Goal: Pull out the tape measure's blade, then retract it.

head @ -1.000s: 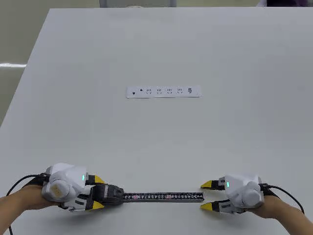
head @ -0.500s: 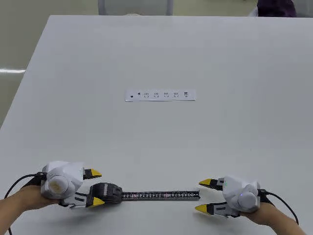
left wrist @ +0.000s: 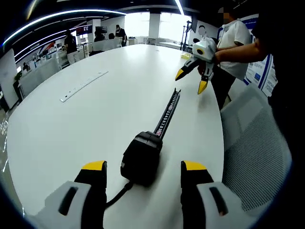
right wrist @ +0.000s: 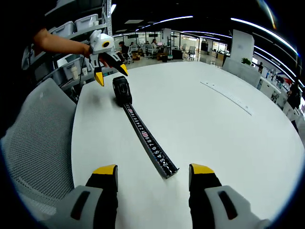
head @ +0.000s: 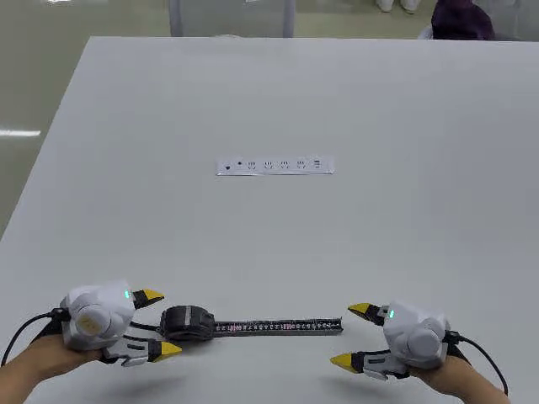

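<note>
A black tape measure case [head: 187,321] lies on the white table near its front edge, with its dark blade [head: 278,326] pulled out flat to the right. My left gripper [head: 156,321] stands open just left of the case, its yellow fingertips [left wrist: 94,166] apart from it on either side. In the left gripper view the case [left wrist: 142,156] lies just ahead of the jaws. My right gripper [head: 354,337] is open a short way right of the blade's end hook [right wrist: 169,171], holding nothing. The right gripper view shows the blade [right wrist: 145,137] running away to the case [right wrist: 121,89].
A white power strip [head: 274,165] lies across the middle of the table. A thin black cord [left wrist: 119,193] trails from the case toward the left gripper. A grey mesh chair [right wrist: 35,148] stands by the table's edge. A person [left wrist: 233,38] stands behind the right gripper.
My left gripper let go of the tape measure case and backed off to the left, open. The right gripper drew back a little from the blade's end. The blade stays extended.
</note>
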The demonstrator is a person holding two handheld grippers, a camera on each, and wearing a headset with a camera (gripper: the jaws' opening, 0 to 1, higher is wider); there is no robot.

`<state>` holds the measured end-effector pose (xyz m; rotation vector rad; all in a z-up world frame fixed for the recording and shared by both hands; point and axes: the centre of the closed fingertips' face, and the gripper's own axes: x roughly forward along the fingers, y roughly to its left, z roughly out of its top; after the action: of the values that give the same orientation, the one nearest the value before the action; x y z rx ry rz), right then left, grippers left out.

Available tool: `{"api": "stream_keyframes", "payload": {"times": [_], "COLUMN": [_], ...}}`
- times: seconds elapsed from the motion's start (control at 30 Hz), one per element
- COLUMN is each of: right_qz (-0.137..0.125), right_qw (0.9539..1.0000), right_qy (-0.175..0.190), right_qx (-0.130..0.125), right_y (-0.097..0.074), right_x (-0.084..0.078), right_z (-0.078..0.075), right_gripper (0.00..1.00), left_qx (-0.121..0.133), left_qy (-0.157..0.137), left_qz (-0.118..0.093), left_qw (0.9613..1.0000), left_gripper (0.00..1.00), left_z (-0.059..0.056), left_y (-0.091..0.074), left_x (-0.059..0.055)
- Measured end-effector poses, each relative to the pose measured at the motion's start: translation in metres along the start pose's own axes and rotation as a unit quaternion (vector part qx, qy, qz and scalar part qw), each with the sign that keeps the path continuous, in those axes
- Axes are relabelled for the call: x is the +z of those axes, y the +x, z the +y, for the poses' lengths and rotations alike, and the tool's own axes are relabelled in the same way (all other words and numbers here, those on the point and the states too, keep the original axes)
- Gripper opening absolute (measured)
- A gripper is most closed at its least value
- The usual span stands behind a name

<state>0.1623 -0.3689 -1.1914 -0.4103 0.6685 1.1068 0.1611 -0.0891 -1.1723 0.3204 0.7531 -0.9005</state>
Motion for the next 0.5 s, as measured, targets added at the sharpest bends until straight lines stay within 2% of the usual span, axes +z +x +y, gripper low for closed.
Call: {"api": "stream_keyframes", "payload": {"times": [0.17, 0.33, 0.4, 0.5], "right_qz": [-0.004, -0.003, 0.000, 0.002], "right_qw": [0.9999, 0.9992, 0.9986, 0.9977], "right_qy": [0.013, 0.027, 0.033, 0.039], "right_qx": [-0.009, -0.029, -0.040, -0.056], "right_y": [-0.007, -0.012, -0.015, -0.018], "right_x": [0.005, 0.009, 0.010, 0.011], "right_z": [0.010, 0.015, 0.016, 0.017], "right_gripper": [0.68, 0.72, 0.74, 0.76], "left_qx": [0.028, 0.047, 0.056, 0.076], "left_qy": [-0.028, -0.044, -0.046, -0.061], "left_qz": [-0.018, -0.021, -0.016, -0.023], "left_qw": [0.9991, 0.9977, 0.9973, 0.9949], "left_gripper": [0.63, 0.66, 0.67, 0.70], "left_z": [-0.003, -0.010, -0.013, -0.013], "left_y": [-0.010, -0.019, -0.021, -0.025], "left_x": [0.001, -0.002, -0.004, -0.003]}}
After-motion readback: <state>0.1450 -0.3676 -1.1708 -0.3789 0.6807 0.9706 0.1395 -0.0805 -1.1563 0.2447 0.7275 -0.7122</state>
